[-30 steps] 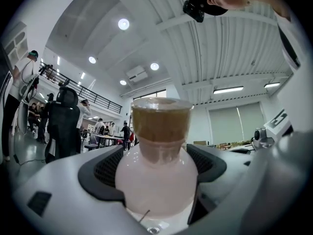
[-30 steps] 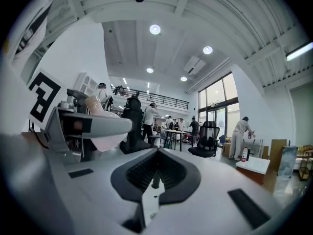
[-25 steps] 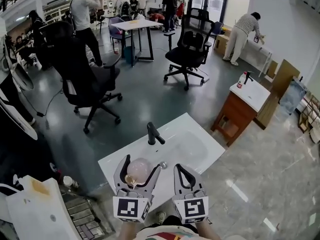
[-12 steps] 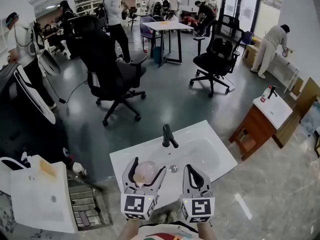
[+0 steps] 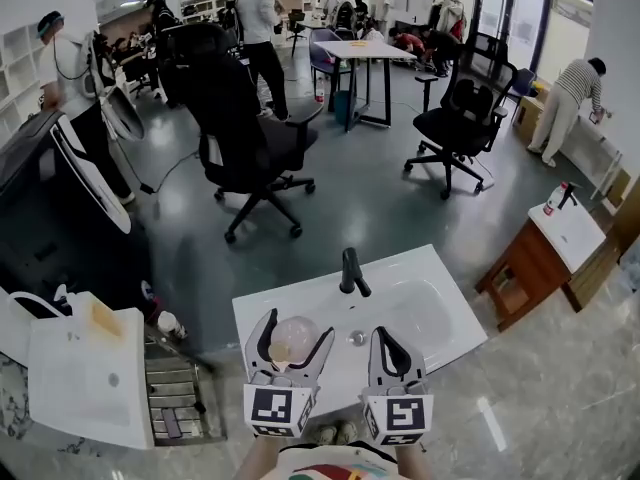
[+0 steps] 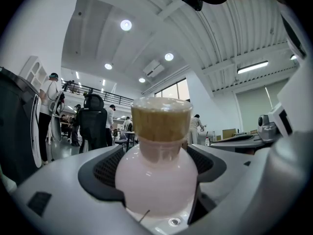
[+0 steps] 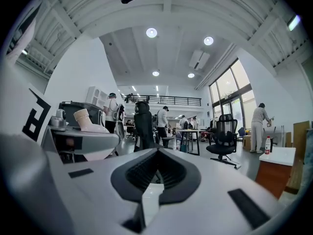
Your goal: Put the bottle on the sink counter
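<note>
Bottle gripped in left gripper over sink counter; right gripper empty.

Head view: left gripper [image 5: 292,332] clamps a round pink bottle [image 5: 291,341] over the near-left part of the white sink counter [image 5: 262,313], at 7 o'clock of the black faucet [image 5: 351,271]; can't tell if the bottle touches the counter. Right gripper [image 5: 388,344] is just beside, at 3 o'clock of the bottle and 5 o'clock of the drain [image 5: 358,338].
Left gripper view: both jaws press the bottle's belly, and its tan cork [image 6: 161,119] points to 12 o'clock.
Right gripper view: jaws are together with nothing between them; the bottle shows at 9 o'clock.
</note>
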A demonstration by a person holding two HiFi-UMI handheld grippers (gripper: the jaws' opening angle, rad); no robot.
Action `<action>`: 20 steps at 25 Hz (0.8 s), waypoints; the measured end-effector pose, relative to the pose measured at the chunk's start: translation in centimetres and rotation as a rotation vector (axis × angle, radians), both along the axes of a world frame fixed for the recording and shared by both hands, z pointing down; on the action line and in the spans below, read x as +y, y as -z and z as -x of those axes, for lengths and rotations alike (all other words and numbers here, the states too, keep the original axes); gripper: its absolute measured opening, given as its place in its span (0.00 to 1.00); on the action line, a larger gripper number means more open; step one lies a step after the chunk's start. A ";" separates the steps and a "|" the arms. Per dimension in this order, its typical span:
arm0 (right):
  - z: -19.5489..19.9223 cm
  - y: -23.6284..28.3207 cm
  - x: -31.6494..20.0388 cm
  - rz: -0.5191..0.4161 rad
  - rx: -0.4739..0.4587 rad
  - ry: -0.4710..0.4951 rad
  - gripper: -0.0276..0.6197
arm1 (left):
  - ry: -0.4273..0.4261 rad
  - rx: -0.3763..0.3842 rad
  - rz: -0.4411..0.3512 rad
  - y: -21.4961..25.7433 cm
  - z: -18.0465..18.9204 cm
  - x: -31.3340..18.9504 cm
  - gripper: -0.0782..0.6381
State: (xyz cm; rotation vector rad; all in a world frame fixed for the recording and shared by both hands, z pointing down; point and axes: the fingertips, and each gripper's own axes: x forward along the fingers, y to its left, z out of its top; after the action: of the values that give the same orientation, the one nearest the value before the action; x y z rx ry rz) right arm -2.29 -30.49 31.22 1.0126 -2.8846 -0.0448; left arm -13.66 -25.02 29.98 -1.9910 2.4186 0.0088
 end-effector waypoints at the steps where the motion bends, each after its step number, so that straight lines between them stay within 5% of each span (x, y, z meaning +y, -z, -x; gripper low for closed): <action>1: 0.1 -0.1 0.0 0.004 -0.002 0.006 0.06 | 0.008 -0.003 0.002 0.0 0.1 0.0 0.66; 11: 2.7 0.7 0.1 -0.040 -0.001 0.115 0.06 | 0.097 -0.049 -0.003 0.3 3.1 -1.0 0.66; 20: 8.0 -0.3 2.1 0.012 0.009 0.272 0.06 | 0.189 -0.057 0.094 -3.2 8.1 -0.8 0.66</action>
State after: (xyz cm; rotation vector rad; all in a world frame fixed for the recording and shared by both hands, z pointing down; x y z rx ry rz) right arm -10.24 -28.41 31.51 0.6100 -2.9877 -0.0489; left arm -21.78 -25.79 33.19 -1.7598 2.6049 -0.1640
